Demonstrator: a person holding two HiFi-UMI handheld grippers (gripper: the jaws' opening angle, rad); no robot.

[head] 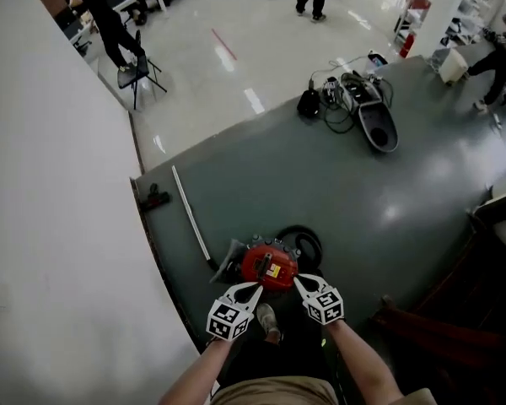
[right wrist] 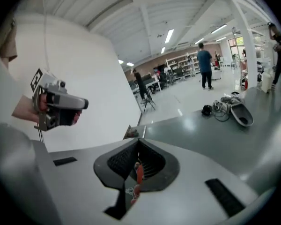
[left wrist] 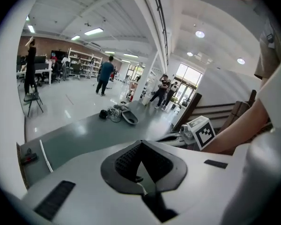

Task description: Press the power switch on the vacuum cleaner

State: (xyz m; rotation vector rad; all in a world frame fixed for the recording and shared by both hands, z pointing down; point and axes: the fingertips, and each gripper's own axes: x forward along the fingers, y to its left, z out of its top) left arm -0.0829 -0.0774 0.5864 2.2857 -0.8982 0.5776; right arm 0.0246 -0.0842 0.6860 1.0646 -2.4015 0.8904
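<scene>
At lower centre, on grey floor [head: 337,184]: red vacuum cleaner [head: 270,266] | left tool [head: 255,288], jaws together, empty, over its left side | right tool [head: 298,280], jaws together, empty, over its right side.

The vacuum cleaner [head: 270,265] is showing a bright red body with a small yellow label, and its hose [head: 309,241] is reading black. The left gripper [head: 255,288] and the right gripper [head: 298,282] are both showing white shells, each carrying a cube patterned with black-and-white square markers, and dark grey ribbed pads [left wrist: 126,161] are lining the jaws. The mat [head: 320,184] is looking dull grey-green, while the far floor [head: 194,57] is gleaming pale grey and carrying a short red stripe [head: 223,44]. The wall [head: 51,184] is showing plain white, as is a thin rod [head: 190,213]. A distant person [left wrist: 104,76] is wearing a blue top and dark trousers.
</scene>
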